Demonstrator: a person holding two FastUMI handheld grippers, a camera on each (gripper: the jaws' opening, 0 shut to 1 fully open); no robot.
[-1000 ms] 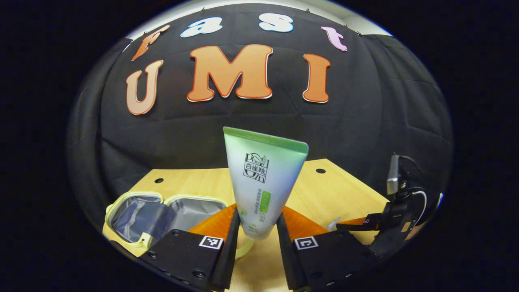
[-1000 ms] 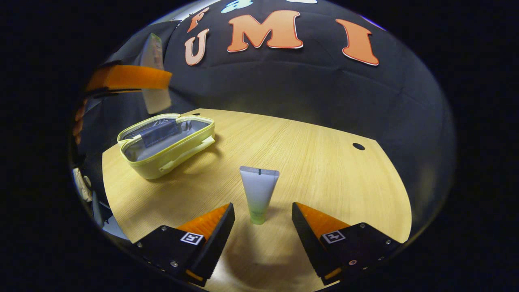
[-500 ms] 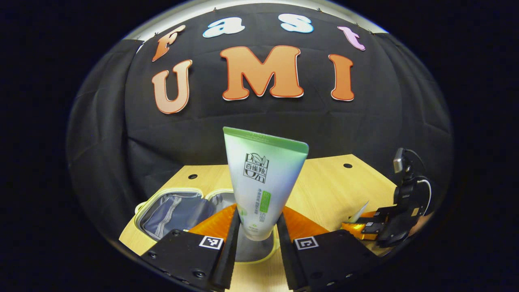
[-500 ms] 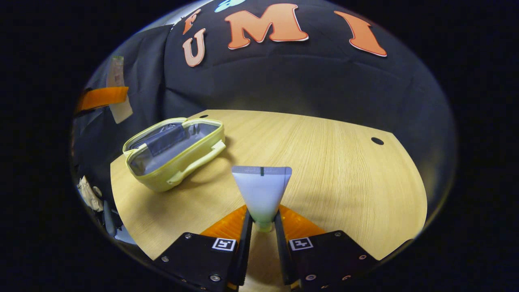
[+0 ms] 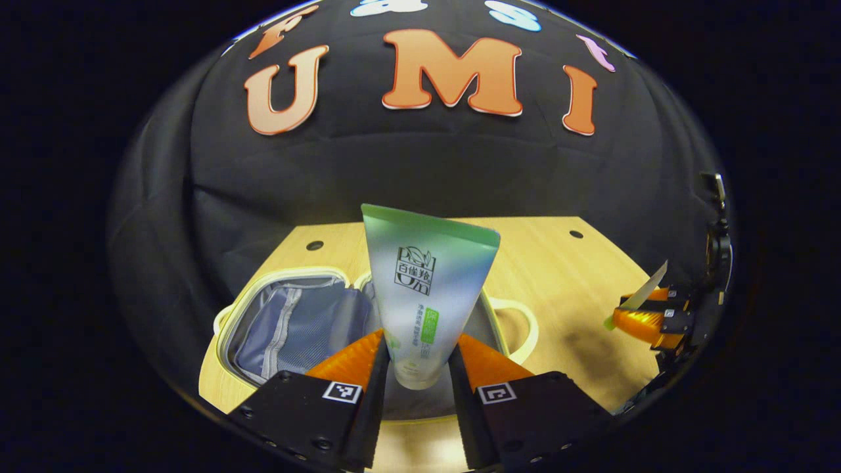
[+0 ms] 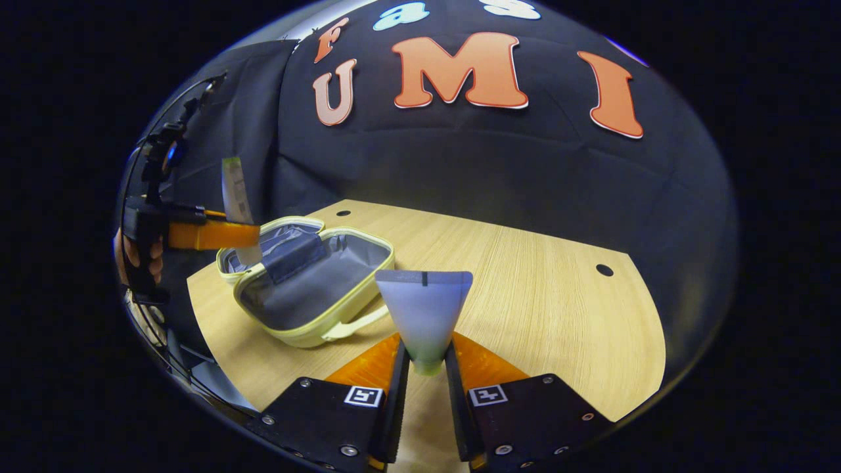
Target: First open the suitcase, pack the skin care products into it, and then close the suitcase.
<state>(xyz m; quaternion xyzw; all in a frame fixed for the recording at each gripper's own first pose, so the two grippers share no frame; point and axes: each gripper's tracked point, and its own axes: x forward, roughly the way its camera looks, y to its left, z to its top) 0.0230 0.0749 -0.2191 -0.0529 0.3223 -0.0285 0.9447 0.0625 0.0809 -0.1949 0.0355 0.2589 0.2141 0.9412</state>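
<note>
Both tools gripping tubes, suitcase point(image 5: 295, 325) open.
L tool point(image 5: 416, 368) clamps green tube point(image 5: 427, 276) above suitcase; R tool point(image 6: 427, 368) clamps small tube point(image 6: 424, 309) over bench point(image 6: 539, 289).

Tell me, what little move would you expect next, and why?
Probably the left gripper lowers its large tube into the open suitcase and lets go. It is shut on the tube right above the unzipped lining. The right gripper holds a small tube apart over the table.
</note>
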